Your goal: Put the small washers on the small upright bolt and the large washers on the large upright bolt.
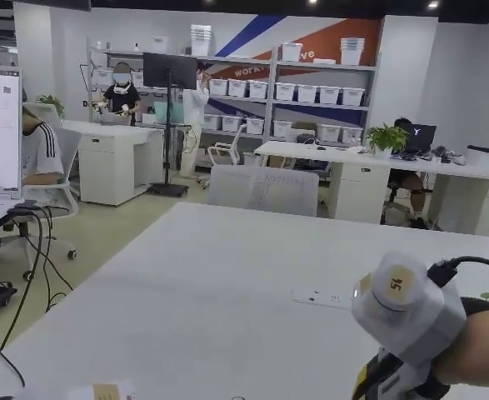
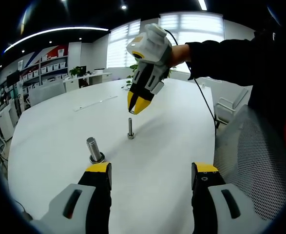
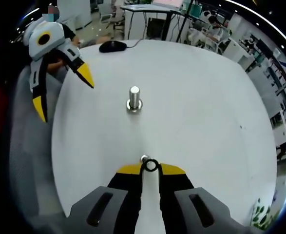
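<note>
Washer check: the right tool (image 2: 135, 108) hangs tip-down just above the small upright bolt (image 2: 131, 127). In the right gripper view its 2 jaws are pinched together on 1 small washer (image 3: 151, 165). That washer sits right beside the top of the bolt, and I can't tell if it's over the tip or just next to it. The large upright bolt (image 3: 134, 97) stands on its own on the white desk (image 2: 172, 122), apart from the small one. There's a wider ring (image 2: 96, 158) around its foot, but I can't make out whether that's a washer or part of the bolt. The left tool (image 2: 152, 168) is down near the desk's edge with its 2 jaws spread wide and nothing between them. The large bolt is just ahead of its left jaw. A black mouse (image 3: 112, 46) lies at the far side of the desk, and a white power strip (image 1: 323, 297) lies flat on the top in the head view, just beyond the back end of the right tool.
</note>
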Demonstrator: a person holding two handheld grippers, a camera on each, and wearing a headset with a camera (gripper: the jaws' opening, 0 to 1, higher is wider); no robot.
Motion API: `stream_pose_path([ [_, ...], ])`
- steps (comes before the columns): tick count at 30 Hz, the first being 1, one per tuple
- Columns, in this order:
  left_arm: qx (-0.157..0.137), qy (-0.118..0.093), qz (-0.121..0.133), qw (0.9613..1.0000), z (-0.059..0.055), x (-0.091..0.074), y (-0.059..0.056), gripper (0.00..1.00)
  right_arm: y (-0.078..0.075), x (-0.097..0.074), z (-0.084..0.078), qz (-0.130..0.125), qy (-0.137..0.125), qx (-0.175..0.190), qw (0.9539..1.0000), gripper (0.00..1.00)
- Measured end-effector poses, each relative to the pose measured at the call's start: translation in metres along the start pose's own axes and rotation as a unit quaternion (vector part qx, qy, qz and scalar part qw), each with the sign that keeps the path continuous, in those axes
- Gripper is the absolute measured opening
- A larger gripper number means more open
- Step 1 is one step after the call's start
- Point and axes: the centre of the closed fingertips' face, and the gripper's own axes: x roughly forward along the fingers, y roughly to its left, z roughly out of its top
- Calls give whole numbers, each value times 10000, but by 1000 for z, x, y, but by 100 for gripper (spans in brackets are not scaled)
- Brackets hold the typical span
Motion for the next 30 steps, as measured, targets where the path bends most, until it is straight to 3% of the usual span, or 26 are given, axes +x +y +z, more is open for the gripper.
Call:
stream_pose_path([
  [30,-38,-4,41,10000,0,0,2,66,6,28,-5,267,249,11,9993,13],
])
